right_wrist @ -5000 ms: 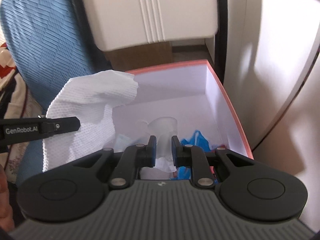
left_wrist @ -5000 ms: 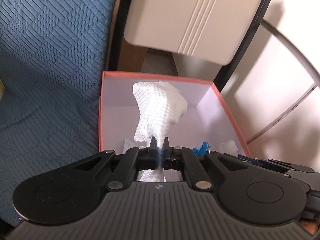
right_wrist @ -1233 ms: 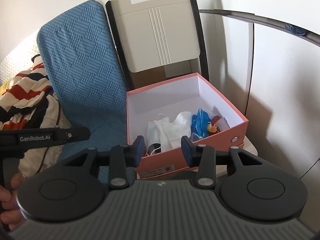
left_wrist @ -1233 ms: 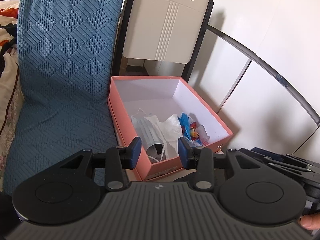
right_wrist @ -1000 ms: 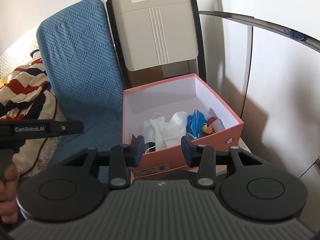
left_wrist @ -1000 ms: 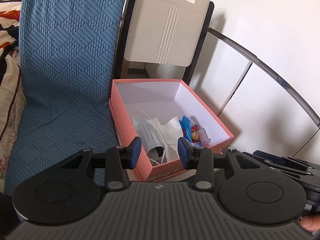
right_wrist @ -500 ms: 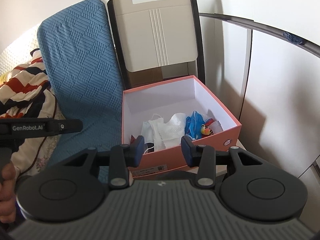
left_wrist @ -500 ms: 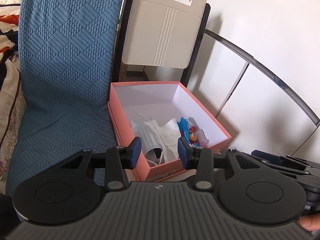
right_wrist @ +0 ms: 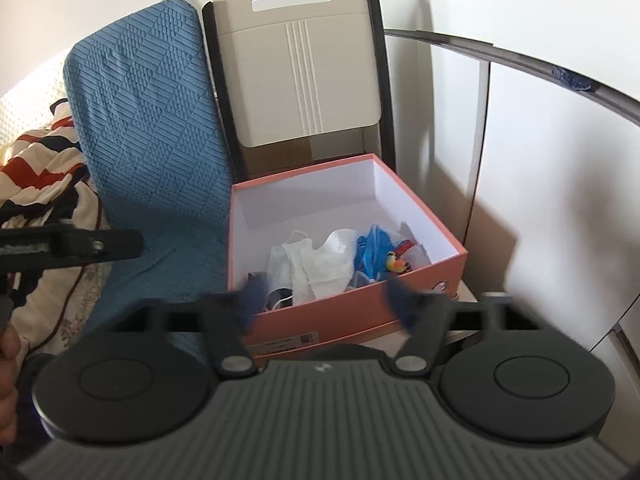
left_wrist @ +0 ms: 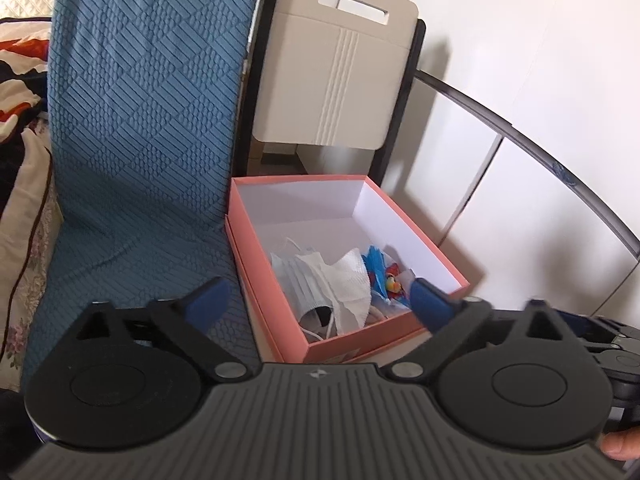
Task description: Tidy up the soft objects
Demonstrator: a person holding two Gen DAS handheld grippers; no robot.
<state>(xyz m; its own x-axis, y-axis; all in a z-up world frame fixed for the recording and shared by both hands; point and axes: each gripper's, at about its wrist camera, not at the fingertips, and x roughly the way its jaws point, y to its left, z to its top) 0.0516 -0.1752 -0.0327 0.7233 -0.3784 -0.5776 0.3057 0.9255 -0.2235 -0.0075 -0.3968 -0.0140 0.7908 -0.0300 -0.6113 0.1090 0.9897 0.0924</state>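
You see a matt pink cardboard box (left_wrist: 280, 272) lined in smooth white, holding a dimpled white paper towel (left_wrist: 352, 276) and a pleated cloth mask (left_wrist: 300, 284), beside a blue quilted fabric cushion (left_wrist: 140, 120) and a ribbed beige plastic chair back (left_wrist: 332, 80).

I'm looking at a salmon-pink box (left_wrist: 352, 342) with a plain white inside. In it I see a pale blue-grey pleated mask (left_wrist: 300, 284), a white dimpled paper towel (left_wrist: 350, 280) and a bright blue crinkled bit (right_wrist: 372, 250) with a yellow-and-red toy (right_wrist: 394, 262). Left of the box there's a blue quilted cover (left_wrist: 140, 120) in diamond patches; behind the box, a beige ribbed panel (right_wrist: 296, 80). My fingertips (left_wrist: 204, 300) are dark blue.
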